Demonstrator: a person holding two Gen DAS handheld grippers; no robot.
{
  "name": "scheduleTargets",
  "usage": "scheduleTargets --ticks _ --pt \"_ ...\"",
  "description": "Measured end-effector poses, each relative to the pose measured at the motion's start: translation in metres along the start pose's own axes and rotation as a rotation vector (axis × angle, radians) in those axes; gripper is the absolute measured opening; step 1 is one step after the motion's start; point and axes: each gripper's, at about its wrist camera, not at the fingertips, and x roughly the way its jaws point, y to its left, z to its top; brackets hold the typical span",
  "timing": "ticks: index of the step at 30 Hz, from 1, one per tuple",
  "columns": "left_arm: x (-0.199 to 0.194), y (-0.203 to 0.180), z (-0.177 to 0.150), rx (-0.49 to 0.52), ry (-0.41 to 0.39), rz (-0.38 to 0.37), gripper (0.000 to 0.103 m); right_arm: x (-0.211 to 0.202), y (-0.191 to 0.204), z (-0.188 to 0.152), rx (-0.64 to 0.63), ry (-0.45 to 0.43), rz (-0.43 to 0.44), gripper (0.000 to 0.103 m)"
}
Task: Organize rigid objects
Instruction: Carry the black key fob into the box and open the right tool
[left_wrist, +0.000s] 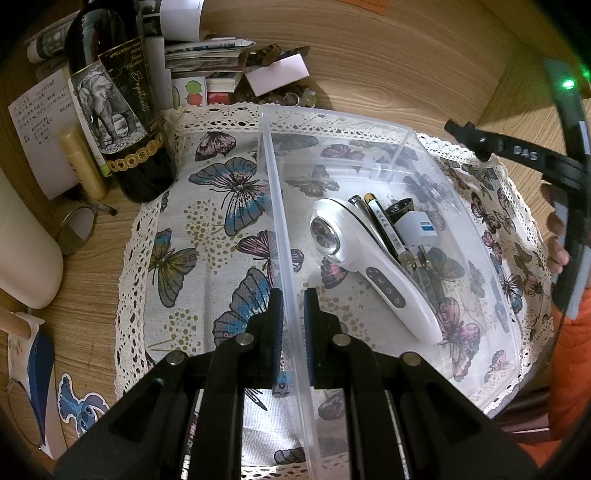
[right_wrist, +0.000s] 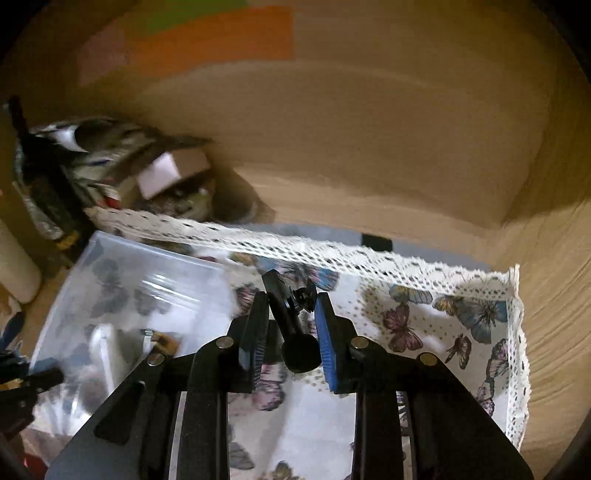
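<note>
In the centre of the left wrist view, a clear plastic bin (left_wrist: 424, 155) is set on a lace-edged cloth (left_wrist: 207, 236) printed with butterflies, which covers a wood-grain tabletop (left_wrist: 406, 66). Inside the bin, toward the right half of the frame, a white handheld device (left_wrist: 365, 266) with a round metal face lies diagonally; just beside it are two pens (left_wrist: 380, 221) and a white plug adapter (left_wrist: 417, 229), all touching or overlapping.

At the upper left a dark wine bottle (left_wrist: 122, 110) with an elephant label stands upright at the cloth's corner, with a handwritten paper note (left_wrist: 40, 122), a cream tube (left_wrist: 81, 166) and a heap of booklets (left_wrist: 207, 59) around it. A small round mirror (left_wrist: 75, 230) lies at the left edge.

The bin is thin-walled, smooth and see-through; the cloth is woven and matte.

The left gripper (left_wrist: 293, 306) is clamped on the bin's near left wall, a pad pressed to each side. At the right edge of that view the right gripper is seen held by a hand (left_wrist: 557, 240) with an orange sleeve (left_wrist: 569, 369). In the blurred right wrist view, the right gripper (right_wrist: 290, 314) is closed on a slim black mount piece (right_wrist: 291, 314) with a round knob, above the cloth to the right of the bin.
</note>
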Motion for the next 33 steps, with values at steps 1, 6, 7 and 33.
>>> scheduleTargets --ticks 1,6,7,33 --pt "0.0 0.0 0.0 0.0 0.001 -0.001 0.009 -0.005 0.005 0.001 -0.01 -0.012 0.005 0.023" --pt "0.0 0.0 0.0 0.001 0.001 -0.001 0.009 -0.028 0.029 0.001 -0.057 -0.058 0.053 0.023" --pt "0.0 0.0 0.0 0.0 0.001 -0.002 0.009 -0.031 0.034 0.001 -0.068 -0.065 0.061 0.023" --pt "-0.001 0.001 0.0 0.004 -0.002 0.008 0.009 0.022 0.094 -0.022 -0.202 0.146 0.215 0.027"
